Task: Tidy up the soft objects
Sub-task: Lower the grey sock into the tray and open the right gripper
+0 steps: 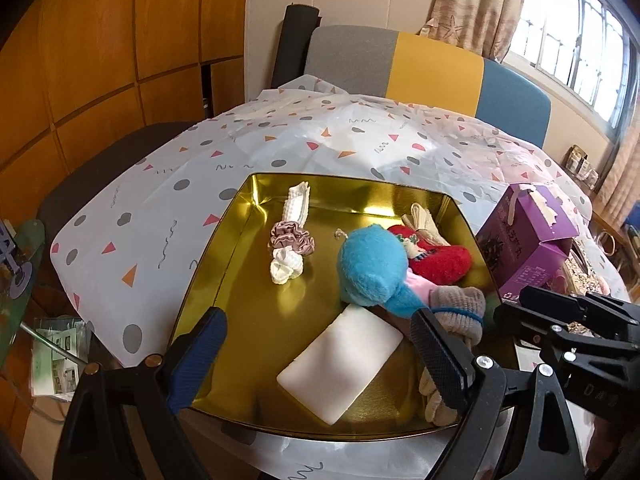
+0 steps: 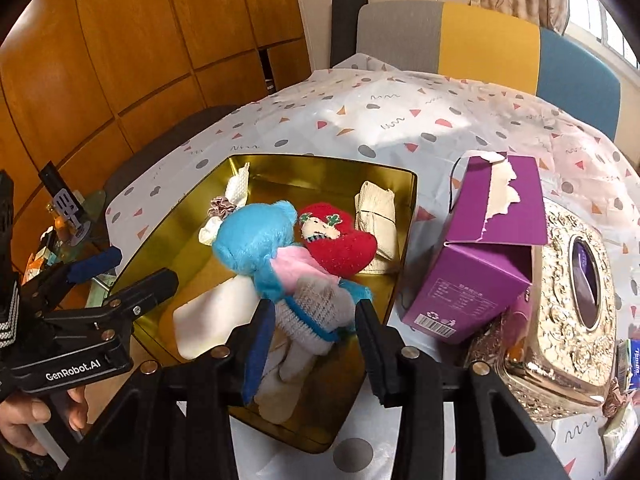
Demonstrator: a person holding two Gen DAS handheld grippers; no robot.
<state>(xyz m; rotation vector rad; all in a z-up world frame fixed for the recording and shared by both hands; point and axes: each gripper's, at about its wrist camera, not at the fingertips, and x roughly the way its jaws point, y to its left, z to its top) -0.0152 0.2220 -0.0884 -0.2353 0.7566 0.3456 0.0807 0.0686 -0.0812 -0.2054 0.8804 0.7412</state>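
So we've got the gold tin tray (image 1: 224, 248) sitting on the spotted tablecloth (image 1: 160, 208), and pretty much all the soft stuff is piled inside it. The blue plush toy (image 2: 252, 236) with its pink top lies in the middle of the tray, head toward the far side, with the red heart-shaped plush (image 2: 344, 250) touching it on the right and a folded cream cloth (image 2: 376, 220) against the tray's right wall. Toward the far left corner there's a rolled white waffle cloth (image 1: 298, 202), a mauve scrunchie (image 1: 290, 238) and a little white bundle (image 1: 285, 267) just beside it. A flat white pad (image 1: 344, 364) lies at the near side. Our right gripper (image 2: 316, 320) hangs over the near right part of the tray with a grey knit glove (image 2: 316, 308) between its fingers; the jaws stand a bit apart and we can't tell if the pads really press on the glove, it looks more like it's lying loose on the pile, with another pale glove (image 2: 276, 392) under it. Our left gripper (image 1: 320, 344) hovers wide open over the white pad, holding nothing. Outside the tray on the right stand a torn purple carton (image 2: 480, 276) and, just beside it, an ornate gold tissue box (image 2: 560, 320).
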